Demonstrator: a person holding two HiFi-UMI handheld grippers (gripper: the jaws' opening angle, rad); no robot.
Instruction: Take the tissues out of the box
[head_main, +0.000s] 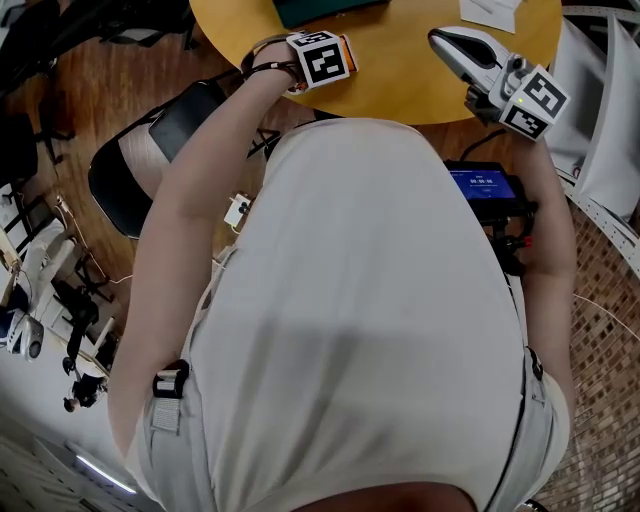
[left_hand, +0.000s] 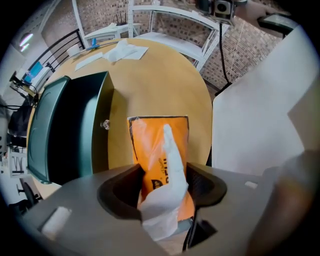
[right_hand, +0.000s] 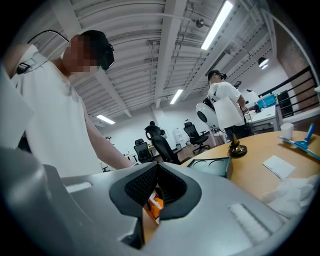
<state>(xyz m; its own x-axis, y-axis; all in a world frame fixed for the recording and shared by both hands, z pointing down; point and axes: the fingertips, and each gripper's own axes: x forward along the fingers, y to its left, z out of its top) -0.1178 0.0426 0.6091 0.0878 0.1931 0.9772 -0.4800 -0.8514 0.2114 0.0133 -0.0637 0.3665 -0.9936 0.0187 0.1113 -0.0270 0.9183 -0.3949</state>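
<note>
An orange tissue pack (left_hand: 156, 150) lies on the round wooden table (left_hand: 155, 85) with a white tissue (left_hand: 167, 185) sticking out of its slot toward the camera. My left gripper (left_hand: 162, 189) is shut on the near end of the pack, one jaw on each side. In the head view the left gripper (head_main: 320, 60) sits at the table's near edge with the orange tissue pack (head_main: 349, 50) showing beside its marker cube. My right gripper (head_main: 445, 42) hovers over the table to the right, apart from the pack. In the right gripper view the right gripper (right_hand: 156, 186) is shut, nothing in it.
A dark green open box (left_hand: 65, 130) stands left of the pack, with a small gold ornament (right_hand: 236, 149) beside it. Loose tissues (left_hand: 125, 50) lie at the table's far side. A person in white (right_hand: 227, 107) stands beyond the table, with office chairs (right_hand: 160, 142) behind.
</note>
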